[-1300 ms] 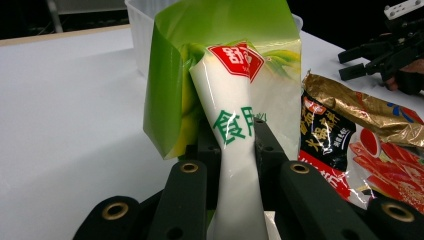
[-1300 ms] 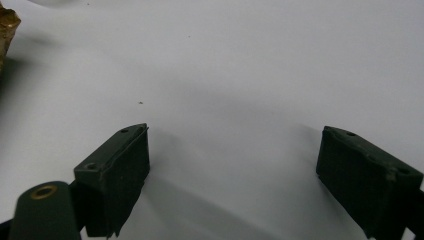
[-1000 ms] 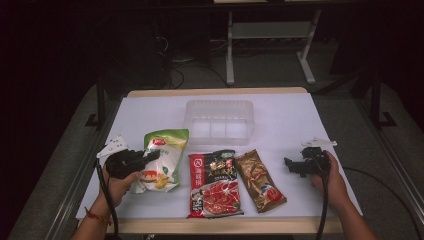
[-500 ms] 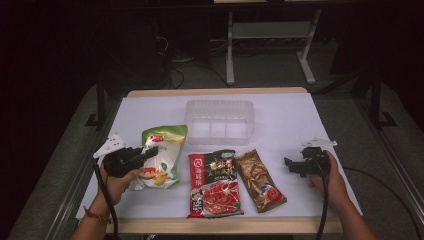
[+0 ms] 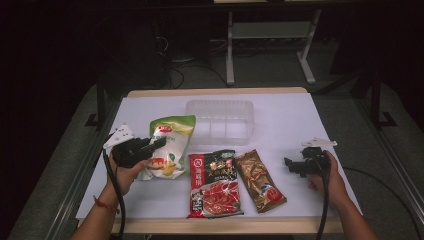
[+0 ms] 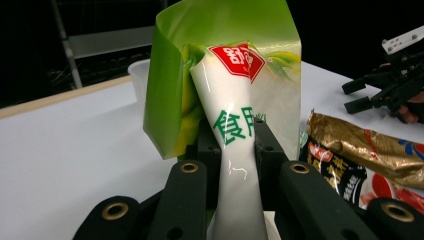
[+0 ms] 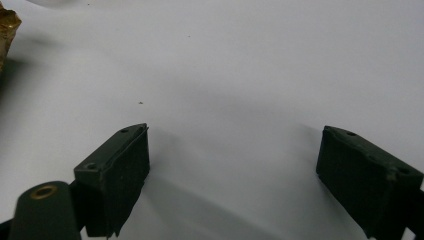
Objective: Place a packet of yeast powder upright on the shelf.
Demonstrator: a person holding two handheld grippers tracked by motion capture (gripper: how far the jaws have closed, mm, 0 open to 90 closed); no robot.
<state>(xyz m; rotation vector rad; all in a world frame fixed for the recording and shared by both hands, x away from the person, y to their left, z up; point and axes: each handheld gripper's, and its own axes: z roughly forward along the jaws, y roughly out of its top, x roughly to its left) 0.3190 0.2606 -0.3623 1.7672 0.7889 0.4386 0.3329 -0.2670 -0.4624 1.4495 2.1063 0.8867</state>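
Left tongs (image 6: 234, 165) clamp green-white pouch (image 5: 167, 145) at surface's left, right tongs (image 7: 235, 175) idle open; best lift straight, keep squeeze firm so slick film can't slip toward clear bin (image 5: 220, 121).

A dim lab: white-topped table (image 5: 300, 125), metal desk frame (image 5: 270, 45), floor cables (image 5: 175, 75).

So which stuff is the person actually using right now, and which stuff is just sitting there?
In use:
- left gripper, shut on the green and white bag
- clear plastic box, probably where the bag goes

Just lying about:
- red packet
- gold packet
- right gripper, open over the bare white table
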